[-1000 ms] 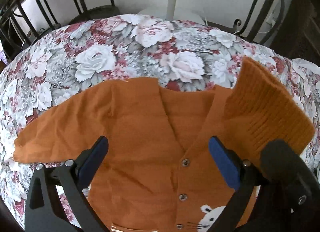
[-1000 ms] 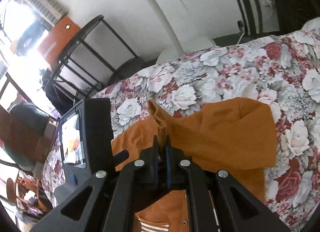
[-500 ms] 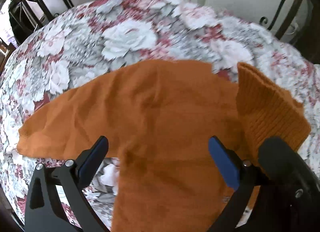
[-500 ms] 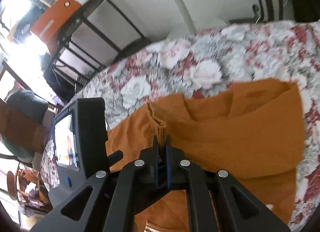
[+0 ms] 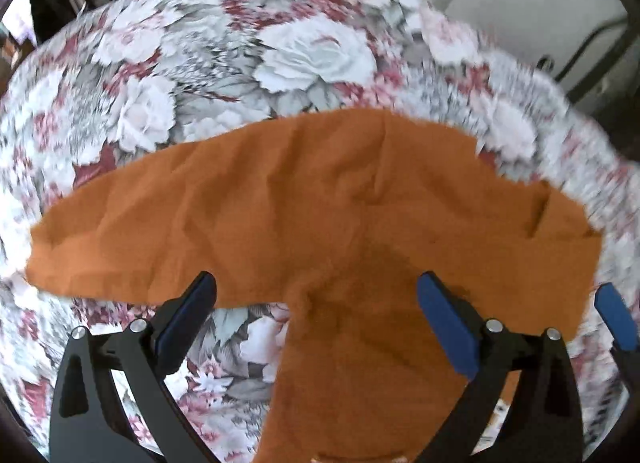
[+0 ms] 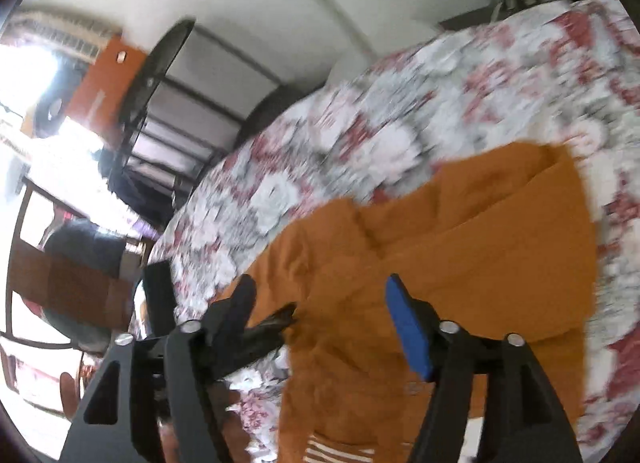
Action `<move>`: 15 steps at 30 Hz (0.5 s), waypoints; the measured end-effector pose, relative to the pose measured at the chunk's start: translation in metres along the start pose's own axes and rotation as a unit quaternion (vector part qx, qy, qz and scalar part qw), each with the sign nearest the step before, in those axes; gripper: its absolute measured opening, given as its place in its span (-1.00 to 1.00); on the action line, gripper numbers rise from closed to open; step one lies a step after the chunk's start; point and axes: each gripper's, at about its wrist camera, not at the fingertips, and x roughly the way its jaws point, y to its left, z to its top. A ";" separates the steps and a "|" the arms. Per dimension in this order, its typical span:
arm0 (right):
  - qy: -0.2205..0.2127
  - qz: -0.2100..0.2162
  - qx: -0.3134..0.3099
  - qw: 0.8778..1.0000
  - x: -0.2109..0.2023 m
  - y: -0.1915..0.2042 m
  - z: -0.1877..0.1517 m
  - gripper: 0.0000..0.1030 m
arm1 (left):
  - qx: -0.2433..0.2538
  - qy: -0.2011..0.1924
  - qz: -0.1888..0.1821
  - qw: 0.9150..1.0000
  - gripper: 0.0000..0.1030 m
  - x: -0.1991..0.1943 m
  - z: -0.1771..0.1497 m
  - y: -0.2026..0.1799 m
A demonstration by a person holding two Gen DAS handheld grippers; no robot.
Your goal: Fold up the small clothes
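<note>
A small orange knit cardigan [image 5: 328, 223] lies on a floral tablecloth [image 5: 224, 63]. Its right half is folded over the body, and its left sleeve [image 5: 104, 235] stretches out flat to the left. My left gripper [image 5: 320, 311] is open and empty, hovering over the cardigan's lower middle. My right gripper [image 6: 324, 311] is open and empty just above the folded cloth [image 6: 460, 259]. One of its blue pads [image 5: 616, 317] shows at the right edge of the left wrist view. A striped hem [image 6: 332, 451] shows at the bottom of the right wrist view.
The round table's edge [image 6: 208, 199] drops off at the left in the right wrist view. Black metal chairs [image 6: 160, 75] stand beyond it, with a white wall [image 6: 300, 3] behind. A dark device [image 6: 158, 299] shows beside the left gripper.
My right gripper carried the right sleeve across the cardigan, laid it down and opened. The buttons and rabbit patch are now covered. My left gripper stayed open above the cloth.
</note>
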 end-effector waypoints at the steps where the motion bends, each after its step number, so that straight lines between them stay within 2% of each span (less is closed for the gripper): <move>1: -0.008 -0.008 0.001 1.000 -0.006 -0.005 0.002 0.69 | -0.007 0.004 -0.014 1.000 0.91 -0.001 0.000 0.005; 2: -0.023 -0.033 0.003 0.999 -0.017 -0.015 0.004 0.89 | -0.012 0.011 -0.026 1.000 0.91 0.001 0.001 0.008; 4: -0.038 -0.077 -0.002 0.996 -0.030 -0.030 0.007 0.93 | -0.024 0.031 -0.052 0.998 0.91 0.011 0.001 0.012; 6: -0.018 -0.125 -0.018 0.992 -0.033 -0.049 0.009 0.93 | -0.032 0.058 -0.077 0.995 0.91 0.024 -0.006 0.010; 9: 0.037 -0.223 -0.074 0.971 -0.025 -0.068 0.007 0.93 | -0.031 0.085 -0.105 0.990 0.91 0.044 -0.013 0.005; 11: 0.040 -0.279 -0.117 0.952 -0.022 -0.071 0.007 0.93 | -0.027 0.086 -0.093 0.992 0.90 0.054 -0.016 0.001; 13: 0.034 -0.272 -0.133 0.952 -0.025 -0.067 0.009 0.93 | -0.023 0.083 -0.081 0.993 0.90 0.059 -0.017 -0.001; 15: 0.035 -0.233 -0.122 0.964 -0.027 -0.067 0.014 0.93 | -0.039 0.076 -0.090 0.992 0.90 0.056 -0.017 0.004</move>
